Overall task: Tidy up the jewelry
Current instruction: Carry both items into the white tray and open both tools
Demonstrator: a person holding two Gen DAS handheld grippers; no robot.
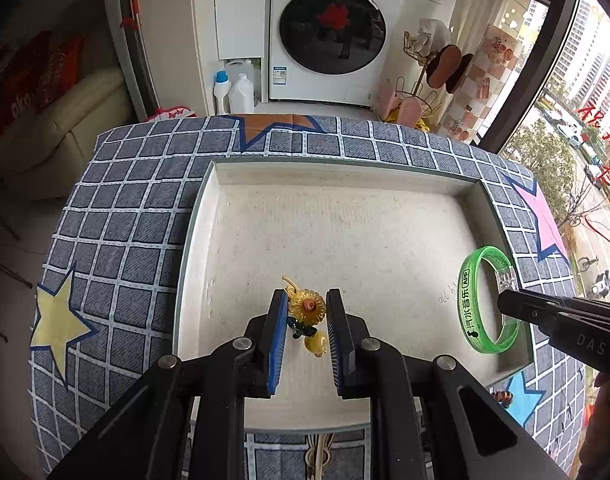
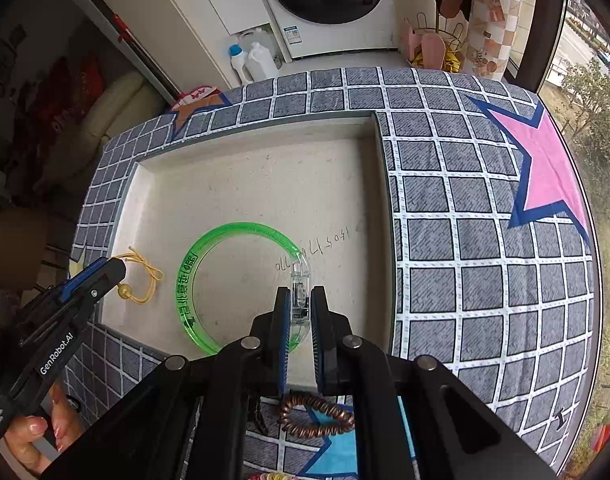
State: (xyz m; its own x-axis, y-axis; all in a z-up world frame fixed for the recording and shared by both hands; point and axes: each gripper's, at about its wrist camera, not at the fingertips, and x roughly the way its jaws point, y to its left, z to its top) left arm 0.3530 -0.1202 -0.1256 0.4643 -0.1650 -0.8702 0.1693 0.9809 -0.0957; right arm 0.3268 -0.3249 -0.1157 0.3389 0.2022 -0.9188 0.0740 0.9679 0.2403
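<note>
While both grippers hang over the tray (image 1: 209,216), each carries one piece of jewelry between its pads. The left gripper (image 1: 307,316) is closed on a yellow sunflower charm (image 1: 308,307), its cord (image 2: 143,270) trailing toward the tray's near left corner. The right gripper (image 2: 299,304) is clamped tight on the clear clasp (image 2: 300,292) of a green bangle (image 2: 193,280), whose ring hangs out over the tray floor toward the near right corner.

Step in hand, by appearance: delivery of both pieces into the tray, with neither yet released. Whether either piece already rests on the tray floor cannot be determined.

The next move calls for lowering each piece until it lies flat, keeping the two apart, then opening the jaws. A coiled copper bracelet (image 2: 317,416) lies on the checked cloth (image 2: 485,280) just outside the tray's near edge and looks to be awaiting collection.
</note>
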